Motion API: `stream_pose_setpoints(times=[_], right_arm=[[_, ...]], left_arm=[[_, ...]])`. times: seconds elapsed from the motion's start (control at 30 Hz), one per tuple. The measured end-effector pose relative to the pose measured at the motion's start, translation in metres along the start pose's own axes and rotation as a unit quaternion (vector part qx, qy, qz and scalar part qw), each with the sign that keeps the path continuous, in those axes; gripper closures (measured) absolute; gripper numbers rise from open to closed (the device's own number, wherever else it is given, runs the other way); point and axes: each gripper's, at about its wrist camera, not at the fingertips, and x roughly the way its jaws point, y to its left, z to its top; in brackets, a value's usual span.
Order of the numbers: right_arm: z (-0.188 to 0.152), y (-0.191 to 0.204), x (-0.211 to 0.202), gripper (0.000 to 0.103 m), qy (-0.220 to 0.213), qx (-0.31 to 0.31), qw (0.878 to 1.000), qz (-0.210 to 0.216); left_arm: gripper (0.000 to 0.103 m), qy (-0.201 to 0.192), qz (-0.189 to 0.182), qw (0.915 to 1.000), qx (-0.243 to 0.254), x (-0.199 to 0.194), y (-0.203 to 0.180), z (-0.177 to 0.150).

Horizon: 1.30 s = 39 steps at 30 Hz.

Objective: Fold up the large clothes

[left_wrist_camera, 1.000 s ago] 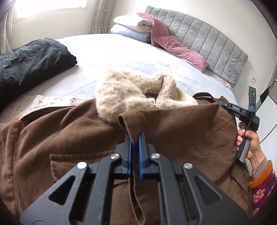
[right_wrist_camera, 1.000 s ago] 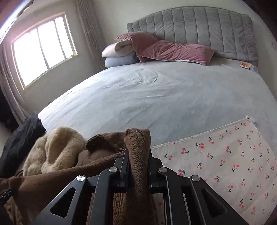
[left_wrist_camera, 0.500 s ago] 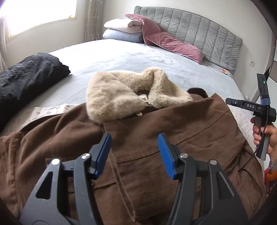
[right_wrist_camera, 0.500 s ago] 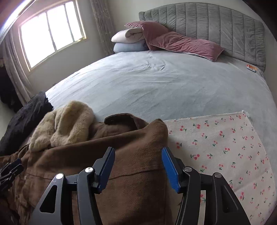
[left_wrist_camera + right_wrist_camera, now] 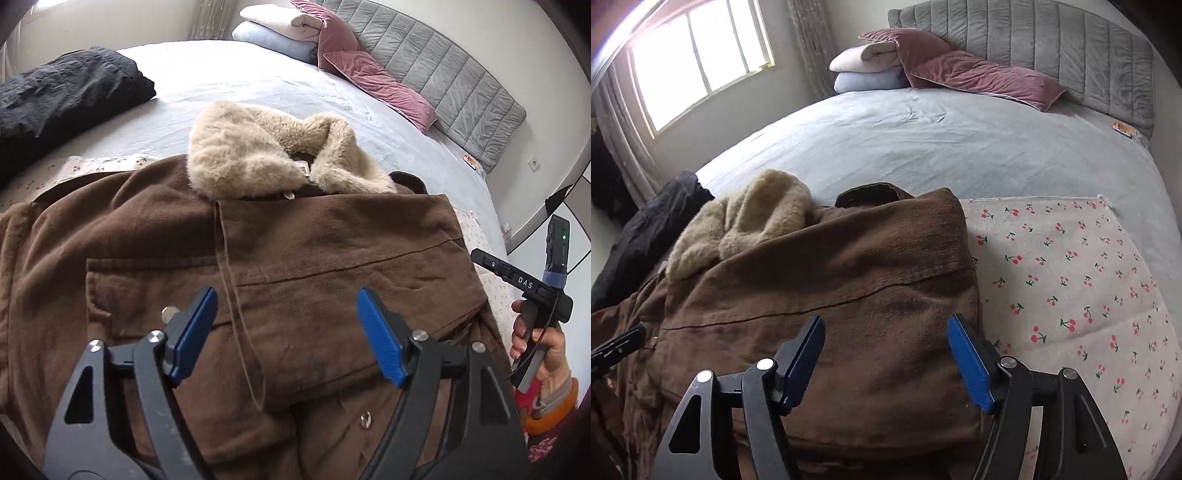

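1. A brown coat [image 5: 303,266] is lying across the near end of the bed [image 5: 923,147], partly on a cherry-print cloth [image 5: 1071,266] that is spreading out beside it on the grey sheet.
2. The coat's cream fur collar [image 5: 258,162] is bunching up at the far edge of the garment, pointing toward the headboard [image 5: 1052,48].
3. One front panel is lying folded over the coat's middle, its hemmed edge running down the centre in the left wrist view; a pocket flap with a metal snap [image 5: 169,314] is showing just beside the left finger.
4. The left gripper [image 5: 284,332] is hovering over the folded panel with its jaws standing wide apart, holding nothing; the blue pads [image 5: 380,339] are sitting clear of the cloth.
5. The right gripper [image 5: 886,354] is hanging over the coat's right-hand fold, jaws likewise spread wide and empty, right where the brown cloth is meeting the cherry print.
6. In the left wrist view, the person's right hand [image 5: 543,343] is gripping that tool's handle just off the coat's edge.
7. A black garment [image 5: 62,92] is sitting in a heap on the window side, well apart from the pink pillows [image 5: 960,70] stacking against the headboard.
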Motion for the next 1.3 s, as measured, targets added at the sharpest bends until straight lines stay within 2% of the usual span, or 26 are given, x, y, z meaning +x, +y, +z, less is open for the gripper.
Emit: stream_pose_setpoints(times=[0.13, 0.2, 0.27, 0.37, 0.53, 0.7, 0.8, 0.97, 1.03, 1.1, 1.17, 1.23, 1.3], right_arm=[[-0.019, 0.012, -0.062, 0.024, 0.005, 0.012, 1.000, 0.013], [-0.032, 0.020, -0.092, 0.019, -0.001, 0.014, 1.000, 0.022], [-0.045, 0.033, -0.118, 0.016, -0.003, 0.008, 1.000, 0.018], [-0.065, 0.054, -0.141, 0.016, 0.007, -0.016, 1.000, -0.017], [-0.100, 0.080, -0.163, 0.016, 0.021, -0.032, 0.999, -0.025], [-0.125, 0.089, -0.159, 0.015, 0.027, -0.021, 0.999, -0.009], [-0.134, 0.094, -0.147, 0.015, 0.044, -0.033, 0.998, -0.011], [-0.142, 0.093, -0.128, 0.016, 0.057, -0.023, 0.998, -0.002], [-0.142, 0.091, -0.126, 0.015, 0.053, -0.019, 0.998, -0.009], [-0.142, 0.090, -0.122, 0.015, 0.052, -0.017, 0.998, -0.021], [-0.142, 0.088, -0.118, 0.015, 0.053, -0.016, 0.998, -0.029], [-0.142, 0.087, -0.113, 0.015, 0.058, -0.014, 0.998, -0.033], [-0.143, 0.088, -0.109, 0.015, 0.063, -0.015, 0.997, -0.036]], left_arm=[[0.020, 0.005, -0.002, 0.9995, -0.032, -0.053, 0.011, -0.016], [0.013, -0.004, 0.006, 0.9988, -0.049, -0.083, 0.018, -0.027], [0.008, -0.014, 0.028, 0.9976, -0.062, -0.110, 0.027, -0.039], [0.007, -0.012, 0.080, 0.9937, -0.078, -0.143, 0.043, -0.056], [0.007, -0.018, 0.117, 0.9877, -0.101, -0.189, 0.080, -0.085], [0.007, -0.020, 0.143, 0.9798, -0.138, -0.214, 0.126, -0.111], [0.007, -0.025, 0.157, 0.9721, -0.172, -0.220, 0.164, -0.127], [0.007, -0.049, 0.173, 0.9513, -0.251, -0.217, 0.242, -0.147], [0.007, -0.073, 0.153, 0.9433, -0.285, -0.220, 0.273, -0.153], [0.008, -0.106, 0.117, 0.9338, -0.321, -0.224, 0.303, -0.159], [0.010, -0.137, 0.084, 0.9200, -0.357, -0.228, 0.328, -0.164], [0.014, -0.162, 0.061, 0.9023, -0.395, -0.229, 0.350, -0.170], [0.017, -0.176, 0.046, 0.8868, -0.425, -0.225, 0.368, -0.174]])
